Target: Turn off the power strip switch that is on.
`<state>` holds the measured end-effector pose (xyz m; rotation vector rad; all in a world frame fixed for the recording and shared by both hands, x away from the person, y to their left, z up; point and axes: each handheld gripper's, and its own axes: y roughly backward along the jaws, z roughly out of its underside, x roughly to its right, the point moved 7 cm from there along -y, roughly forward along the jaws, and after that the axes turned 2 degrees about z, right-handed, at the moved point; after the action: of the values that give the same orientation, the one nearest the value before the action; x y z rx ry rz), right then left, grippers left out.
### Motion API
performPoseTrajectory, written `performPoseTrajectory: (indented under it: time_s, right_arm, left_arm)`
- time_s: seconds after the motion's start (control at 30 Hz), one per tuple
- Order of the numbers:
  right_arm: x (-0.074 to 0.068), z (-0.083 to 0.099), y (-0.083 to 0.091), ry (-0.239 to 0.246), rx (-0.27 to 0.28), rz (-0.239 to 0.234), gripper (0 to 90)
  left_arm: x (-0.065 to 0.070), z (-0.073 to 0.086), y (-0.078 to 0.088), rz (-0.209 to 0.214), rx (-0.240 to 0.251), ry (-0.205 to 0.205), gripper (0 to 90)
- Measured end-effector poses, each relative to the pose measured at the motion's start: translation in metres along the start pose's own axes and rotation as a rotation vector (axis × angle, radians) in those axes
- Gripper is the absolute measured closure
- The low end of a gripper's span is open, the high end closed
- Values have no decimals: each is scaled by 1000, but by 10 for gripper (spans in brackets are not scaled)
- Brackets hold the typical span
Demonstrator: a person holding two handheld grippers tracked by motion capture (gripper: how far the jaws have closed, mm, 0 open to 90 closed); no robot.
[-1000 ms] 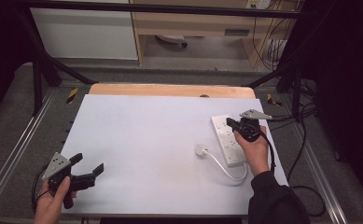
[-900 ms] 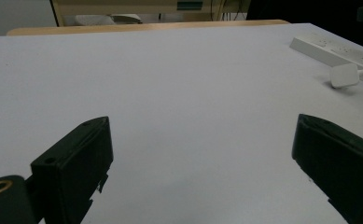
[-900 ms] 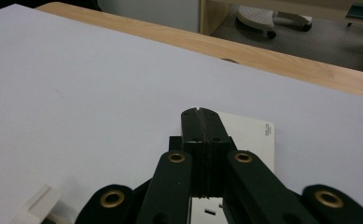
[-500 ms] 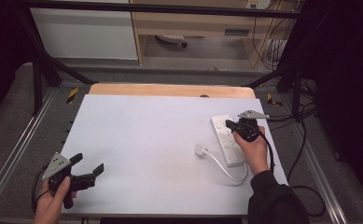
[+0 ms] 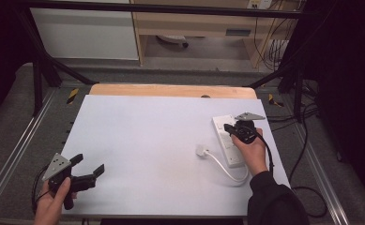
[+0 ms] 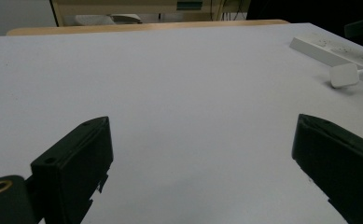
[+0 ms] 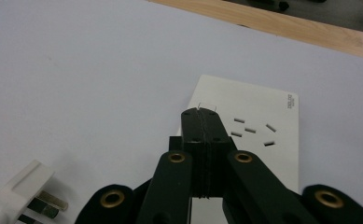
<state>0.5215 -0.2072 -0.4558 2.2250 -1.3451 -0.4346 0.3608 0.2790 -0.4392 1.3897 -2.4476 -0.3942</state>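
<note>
Nothing has really moved since the earlier frames — both hands sit where they were, plug and strip unshifted.

Nearest, at the front-left corner of the tabletop (image 5: pixel 147 122), the left gripper (image 5: pixel 87 169) is held low by the person's left hand (image 5: pixel 53 201), jaws spread wide w/ nothing between them; in the left gripper view just bare white surface lies between the two black jaws.

Front-right, a dark sleeve (image 5: pixel 274 201) leads up to the right hand (image 5: pixel 254 152). Just left of it the white plug (image 5: pixel 201 150) lies loose on the tabletop, its cable (image 5: pixel 227 171) curving back toward the strip.

Farther back, the right gripper (image 5: pixel 228 127) is closed — jaws pressed together, holding nothing — tips right over the white power strip (image 5: pixel 220 124), which lies flat near the tabletop's right edge. In the right gripper view the tips (image 7: pixel 202 112) sit at the strip's near edge, beside the socket slots (image 7: pixel 251 129); can't tell if they touch it.

Beyond, a wooden edge (image 5: pixel 171 90) runs along the far side.
</note>
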Motion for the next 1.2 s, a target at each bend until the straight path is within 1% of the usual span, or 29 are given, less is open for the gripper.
performPoseTrajectory:
  time_s: [0.13, 0.47, 0.8, 1.1, 1.13, 1.2]
  right_arm:
    - [0, 4, -5, 2, -21, 0, 900]
    - [-3, 10, -17, -4, -50, -4, 900]
    - [-2, 12, -20, -9, -61, 2, 900]
    - [-2, 13, -20, -8, -60, 3, 900]
    - [-2, 13, -20, 1, -60, 5, 900]
    - [-2, 13, -20, -4, -58, 5, 900]
  left_arm:
    - [0, 0, 0, -2, -2, -1, 50]
    - [0, 0, 0, 0, -1, -1, 50]
    - [0, 0, 0, 1, 0, -3, 50]
    - [0, 0, 0, 1, -1, -4, 50]
    - [0, 0, 0, 1, -1, -6, 50]
    - [1, 0, 0, 1, -2, -4, 50]
